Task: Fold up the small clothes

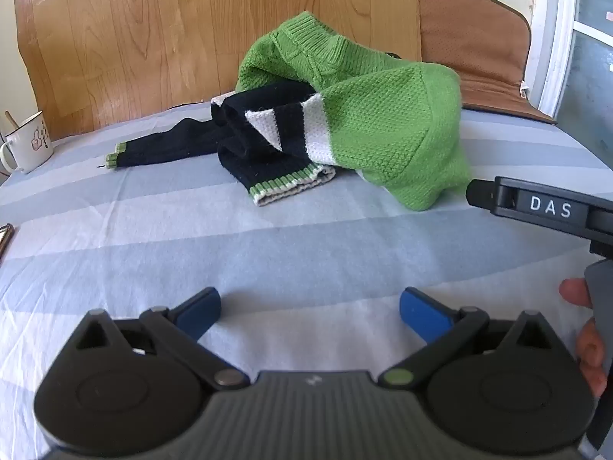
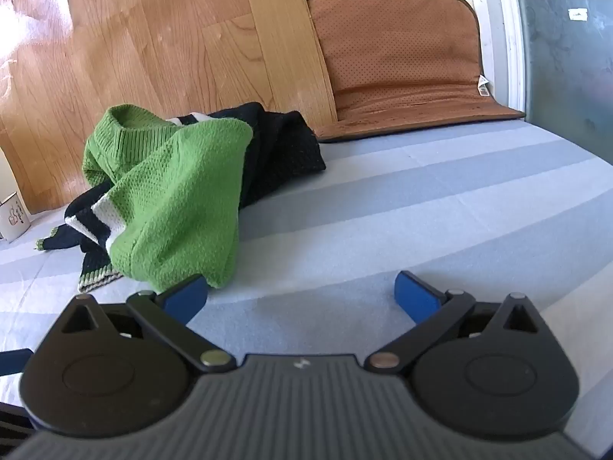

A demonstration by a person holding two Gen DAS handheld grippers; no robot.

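Observation:
A small knit sweater (image 1: 367, 115), green with black and white stripes, lies crumpled in a heap on the blue-striped sheet (image 1: 191, 230). One black sleeve stretches out to the left. It also shows in the right wrist view (image 2: 180, 199). My left gripper (image 1: 308, 312) is open and empty, well short of the sweater. My right gripper (image 2: 300, 297) is open and empty, its left fingertip (image 2: 187, 293) close to the green lower edge of the heap. The right gripper's body shows at the right edge of the left wrist view (image 1: 544, 207).
A white mug (image 1: 28, 142) stands at the far left on the sheet. A wooden board (image 1: 214, 30) leans behind the sweater. A brown cushion (image 2: 402, 57) leans at the back right. A window frame (image 2: 509, 30) is at the right.

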